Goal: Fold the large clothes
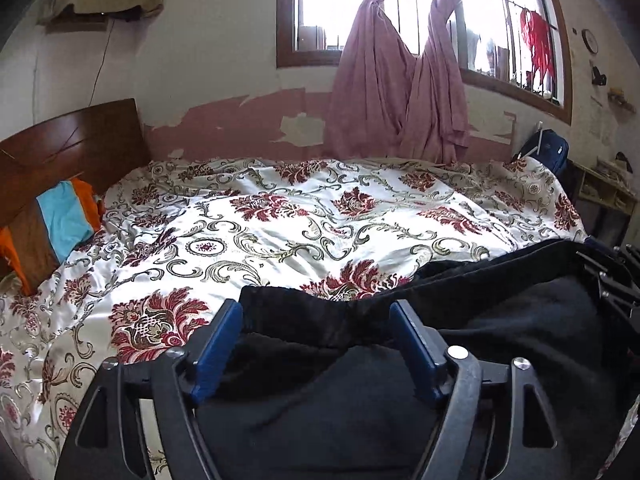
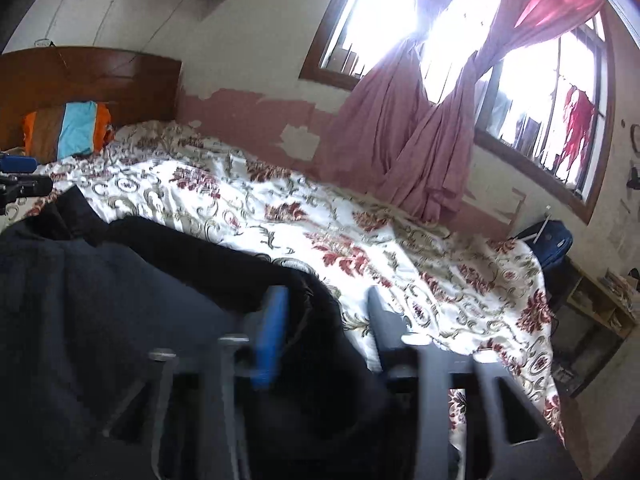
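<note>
A large black garment (image 1: 500, 320) lies at the near edge of the bed, on a white floral bedspread (image 1: 280, 220). My left gripper (image 1: 316, 312) has its blue-padded fingers wide apart, with a bunched edge of the black cloth between them. In the right wrist view the same garment (image 2: 120, 300) fills the lower left. My right gripper (image 2: 328, 304) is blurred, its fingers apart over the cloth's right edge. The other gripper shows at the right edge of the left wrist view (image 1: 616, 276) and the left edge of the right wrist view (image 2: 20, 176).
A wooden headboard (image 1: 72, 140) with an orange, brown and blue pillow (image 1: 56, 228) is at the left. Pink curtains (image 1: 400, 92) hang at the window behind the bed. A blue bag (image 1: 548, 148) and a low shelf (image 1: 604, 192) stand at the bed's right end.
</note>
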### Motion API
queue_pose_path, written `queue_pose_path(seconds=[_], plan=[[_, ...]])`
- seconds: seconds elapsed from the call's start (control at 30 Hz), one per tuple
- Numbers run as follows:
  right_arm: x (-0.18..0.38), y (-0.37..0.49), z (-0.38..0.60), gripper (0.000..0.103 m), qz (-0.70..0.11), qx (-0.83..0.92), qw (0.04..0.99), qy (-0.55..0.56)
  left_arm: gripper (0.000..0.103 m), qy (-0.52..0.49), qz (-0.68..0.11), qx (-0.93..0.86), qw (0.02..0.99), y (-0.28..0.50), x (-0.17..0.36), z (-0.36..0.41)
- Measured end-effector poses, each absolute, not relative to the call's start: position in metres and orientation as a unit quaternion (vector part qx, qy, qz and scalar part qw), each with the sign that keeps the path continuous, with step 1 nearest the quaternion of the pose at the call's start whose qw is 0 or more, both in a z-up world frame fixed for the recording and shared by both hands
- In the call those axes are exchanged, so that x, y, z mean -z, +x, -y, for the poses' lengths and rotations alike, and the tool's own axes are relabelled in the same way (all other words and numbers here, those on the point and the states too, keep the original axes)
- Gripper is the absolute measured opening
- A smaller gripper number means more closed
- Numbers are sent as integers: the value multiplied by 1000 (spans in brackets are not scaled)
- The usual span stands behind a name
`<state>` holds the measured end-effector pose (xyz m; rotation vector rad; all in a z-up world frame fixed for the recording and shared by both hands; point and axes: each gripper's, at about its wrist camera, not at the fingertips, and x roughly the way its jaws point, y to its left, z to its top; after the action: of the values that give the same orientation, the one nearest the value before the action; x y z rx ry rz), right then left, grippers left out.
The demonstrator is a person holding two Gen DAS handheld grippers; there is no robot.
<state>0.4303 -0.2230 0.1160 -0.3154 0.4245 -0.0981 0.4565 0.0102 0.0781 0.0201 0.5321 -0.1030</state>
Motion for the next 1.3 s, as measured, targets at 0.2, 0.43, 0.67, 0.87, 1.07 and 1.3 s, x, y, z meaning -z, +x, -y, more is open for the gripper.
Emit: queue_pose_path(seconds=[0.2, 0.43, 0.67, 0.87, 1.07, 1.3], plan=[[-131, 402, 225, 75, -204, 35, 966, -154, 88, -3, -261, 65, 963, 441, -87, -5], [-118, 346, 228, 89, -233, -39, 966, -108, 93, -16, -266, 111, 957, 403, -74, 1], [-71, 320, 224, 89, -290, -103, 946, -101, 94, 2, -276, 177, 945, 365, -37, 16], [-56, 337, 237, 92, -285, -105, 951, -60, 97, 2, -290, 185, 939, 376, -12, 25], [-52, 379, 246, 92, -281, -75, 955, -49, 98, -10, -288, 164, 943, 405, -16, 29], [-42, 431, 259, 93, -298, -42, 953, -21, 98, -30, -305, 127, 943, 451, -12, 28]])
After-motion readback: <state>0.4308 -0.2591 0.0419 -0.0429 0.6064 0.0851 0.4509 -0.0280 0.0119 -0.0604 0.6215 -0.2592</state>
